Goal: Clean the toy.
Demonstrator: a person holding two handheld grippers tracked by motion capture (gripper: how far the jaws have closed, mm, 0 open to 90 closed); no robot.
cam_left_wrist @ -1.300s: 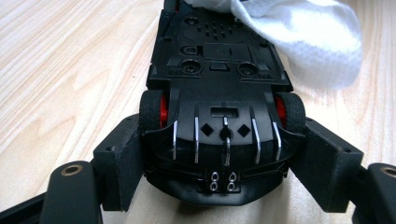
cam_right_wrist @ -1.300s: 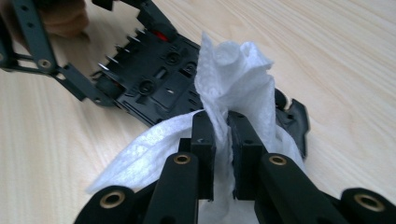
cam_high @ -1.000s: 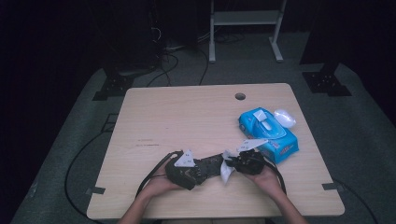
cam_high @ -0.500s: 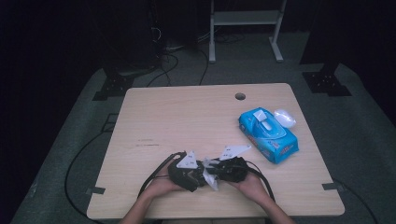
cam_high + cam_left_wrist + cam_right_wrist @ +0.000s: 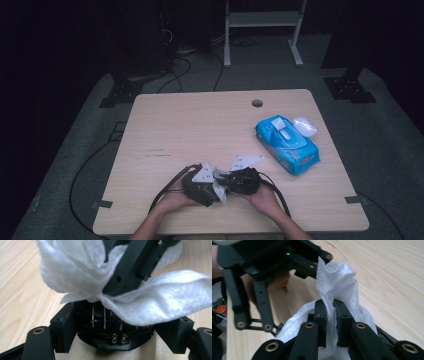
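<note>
A white wipe (image 5: 220, 196) hangs between my two grippers near the table's front edge. My right gripper (image 5: 227, 181) is shut on the wipe, and in the right gripper view its jaws (image 5: 330, 312) pinch a fold of the wipe (image 5: 337, 277), which stands up crumpled above them. My left gripper (image 5: 214, 192) faces it with its jaws wide apart. In the left gripper view, the wipe (image 5: 162, 297) drapes between the left gripper's pads (image 5: 62, 325) without being pressed. A blue wipes pack (image 5: 287, 145) lies at the right with its white lid (image 5: 305, 126) flipped open.
The wooden table (image 5: 200, 125) has a small round hole (image 5: 257, 103) near its back edge. A white metal frame (image 5: 260, 20) stands on the floor behind it. Black cables (image 5: 165, 190) trail from the grippers over the front edge.
My right gripper has moved left from beside the blue pack to meet the left gripper, carrying the wipe with it. The left hand has stayed put.
</note>
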